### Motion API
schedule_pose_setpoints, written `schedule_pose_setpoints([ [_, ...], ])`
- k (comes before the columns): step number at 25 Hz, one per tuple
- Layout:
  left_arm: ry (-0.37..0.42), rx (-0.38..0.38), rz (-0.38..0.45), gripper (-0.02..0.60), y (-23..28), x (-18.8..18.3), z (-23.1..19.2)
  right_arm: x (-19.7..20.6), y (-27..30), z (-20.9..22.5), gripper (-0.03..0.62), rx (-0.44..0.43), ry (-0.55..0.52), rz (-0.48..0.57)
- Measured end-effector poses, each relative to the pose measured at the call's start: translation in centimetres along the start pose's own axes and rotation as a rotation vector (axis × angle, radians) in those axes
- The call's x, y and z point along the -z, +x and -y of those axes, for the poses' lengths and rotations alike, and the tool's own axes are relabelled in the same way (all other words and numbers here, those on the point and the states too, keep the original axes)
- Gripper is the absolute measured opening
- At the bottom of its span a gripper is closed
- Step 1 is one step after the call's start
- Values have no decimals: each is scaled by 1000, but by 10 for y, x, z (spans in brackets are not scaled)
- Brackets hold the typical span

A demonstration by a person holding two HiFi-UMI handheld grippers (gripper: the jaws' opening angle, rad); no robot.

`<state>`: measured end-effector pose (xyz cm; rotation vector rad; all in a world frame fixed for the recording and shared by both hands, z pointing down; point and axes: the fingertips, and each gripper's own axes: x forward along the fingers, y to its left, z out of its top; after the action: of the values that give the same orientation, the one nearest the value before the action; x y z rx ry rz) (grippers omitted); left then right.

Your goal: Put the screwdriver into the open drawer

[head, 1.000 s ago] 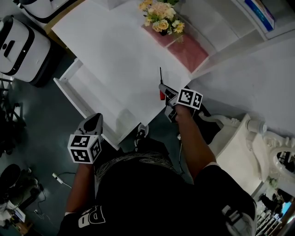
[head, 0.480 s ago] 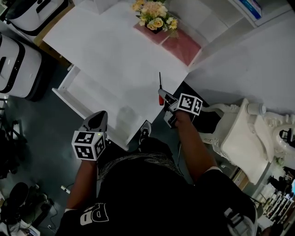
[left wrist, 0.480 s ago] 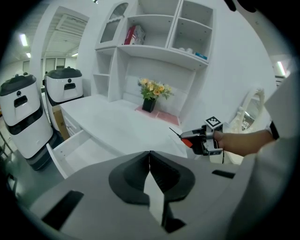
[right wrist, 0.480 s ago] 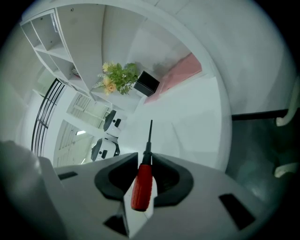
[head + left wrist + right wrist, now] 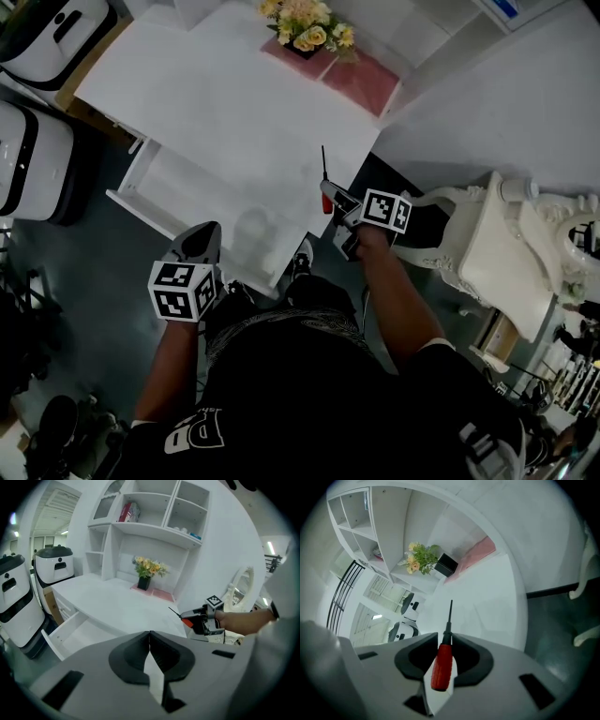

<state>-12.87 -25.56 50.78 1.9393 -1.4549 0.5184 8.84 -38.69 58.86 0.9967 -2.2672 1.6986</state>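
Here, the right claw (image 5: 444, 643) was clamped on the screwdriver (image 5: 442, 665). Its pads pressed the red handle from both sides, and the thin black shaft stuck out ahead past the jaw tips. Seen from the head view, the tool was held at the near right corner of the white counter (image 5: 234, 103), with its shaft pointing toward the back. The left claw (image 5: 150, 641) had its jaws together with nothing between them. It hung low just in front of the open drawer (image 5: 173, 187), which stood pulled out from the counter's left front side. The screwdriver was well apart from that drawer, off to its right. At the counter's far edge a bunch of yellow flowers (image 5: 305, 23) stood on a pink cloth (image 5: 361, 80). A white chair (image 5: 506, 253) stood to the person's right.
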Motion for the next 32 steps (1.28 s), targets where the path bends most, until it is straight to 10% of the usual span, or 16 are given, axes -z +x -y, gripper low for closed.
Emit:
schedule_pose_setpoints([
  [32, 183, 266, -78, 15, -20, 39, -27, 137, -9, -44, 101, 110, 83, 133],
])
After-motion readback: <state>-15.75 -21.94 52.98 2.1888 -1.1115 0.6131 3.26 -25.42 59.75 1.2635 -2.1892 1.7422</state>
